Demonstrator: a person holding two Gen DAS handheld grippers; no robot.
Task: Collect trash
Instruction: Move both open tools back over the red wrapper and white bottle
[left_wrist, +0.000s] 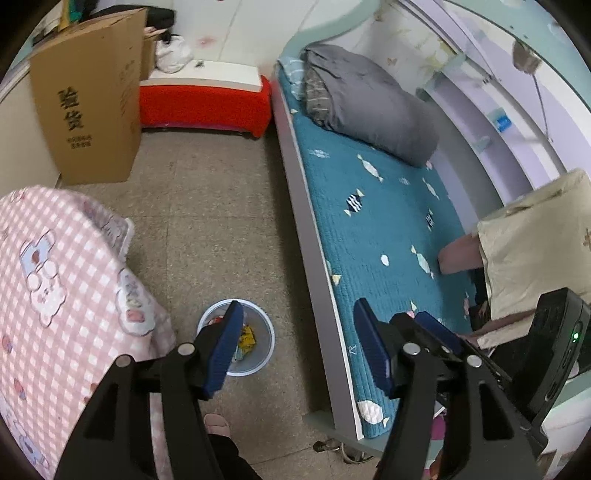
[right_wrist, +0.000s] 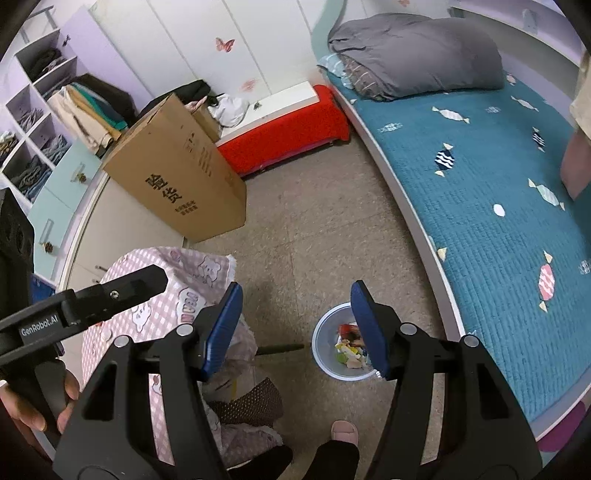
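On the floor between bed (left_wrist: 369, 229) and pink-checked cloth (left_wrist: 55, 280), the bin (right_wrist: 325, 354) holds wrappers (right_wrist: 349, 354). Only the right view shows shelves (right_wrist: 33, 122). Bare floor up to the box (left_wrist: 88, 103). Left gripper (left_wrist: 295, 347) and right gripper (right_wrist: 295, 328) hover above, both spread wide, empty.

a speckled grey-brown floor (right_wrist: 317, 229) carries a pale blue waste bin (right_wrist: 325, 365) with colourful scraps inside, a tall cardboard box (right_wrist: 177, 181) printed with black characters near the cupboards, and a low red-covered bench (right_wrist: 288, 133) at the far wall. the bed (right_wrist: 480, 192) beside it, under a teal candy-print quilt, bears a folded grey duvet (right_wrist: 417, 51) at its far end and a cream pillow (left_wrist: 535, 240) nearer.
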